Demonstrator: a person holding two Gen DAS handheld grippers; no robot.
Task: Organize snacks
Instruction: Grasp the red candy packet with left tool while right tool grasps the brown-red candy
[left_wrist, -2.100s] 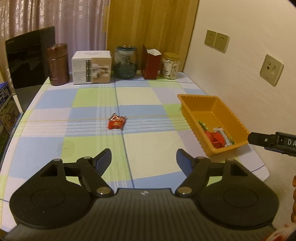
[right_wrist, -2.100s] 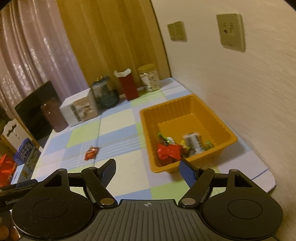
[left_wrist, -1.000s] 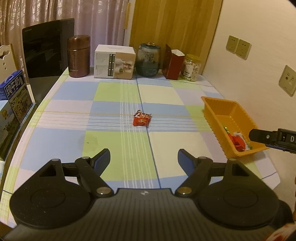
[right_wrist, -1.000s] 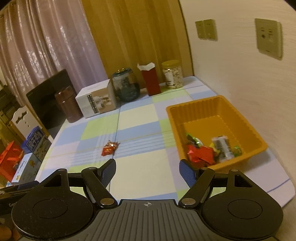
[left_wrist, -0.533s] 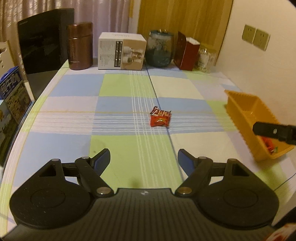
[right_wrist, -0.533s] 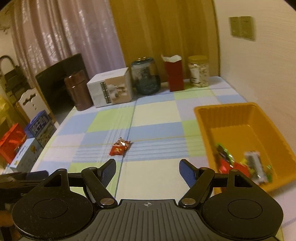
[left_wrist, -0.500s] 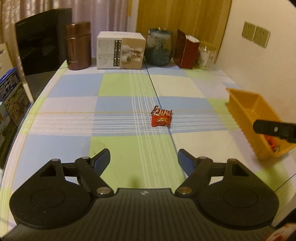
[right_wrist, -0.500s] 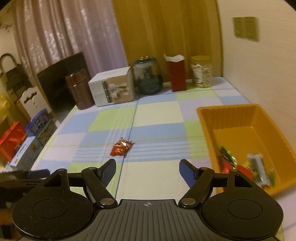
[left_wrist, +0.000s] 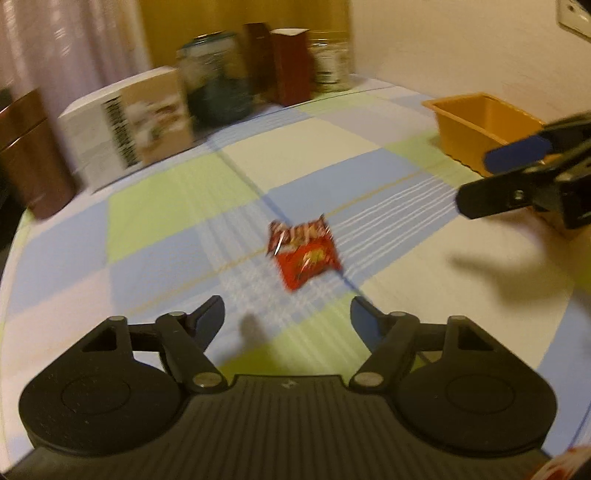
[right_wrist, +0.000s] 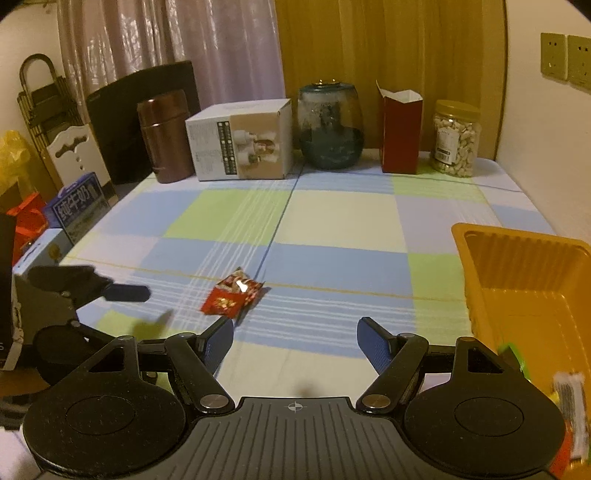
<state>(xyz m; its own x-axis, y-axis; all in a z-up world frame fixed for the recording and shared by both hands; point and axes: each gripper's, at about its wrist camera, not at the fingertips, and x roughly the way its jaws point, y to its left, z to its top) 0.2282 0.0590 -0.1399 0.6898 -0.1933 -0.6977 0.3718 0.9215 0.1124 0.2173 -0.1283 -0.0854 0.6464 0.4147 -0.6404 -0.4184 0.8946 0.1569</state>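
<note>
A red snack packet (left_wrist: 304, 254) (right_wrist: 232, 298) lies alone on the checked tablecloth near the table's middle. My left gripper (left_wrist: 287, 320) hovers just short of it, jaws closing, with nothing between them. The same gripper shows at the left of the right wrist view, one blue fingertip (right_wrist: 127, 293) reaching toward the packet. My right gripper (right_wrist: 295, 338) stands open and empty, to the right of the packet and beside the orange tray (right_wrist: 524, 280) (left_wrist: 476, 118). The tray holds several wrapped snacks (right_wrist: 567, 398).
Along the table's far edge stand a brown canister (right_wrist: 165, 136), a white box (right_wrist: 240, 140), a dark glass jar (right_wrist: 330, 125), a red carton (right_wrist: 400, 133) and a jar of nuts (right_wrist: 456, 138). Boxes and a chair (right_wrist: 74, 155) sit past the left edge. A wall runs on the right.
Both grippers have dropped lower and come nearer the packet, which now looks much larger in the left wrist view. The left view has rolled and blurred. The right gripper has swung left, away from the tray.
</note>
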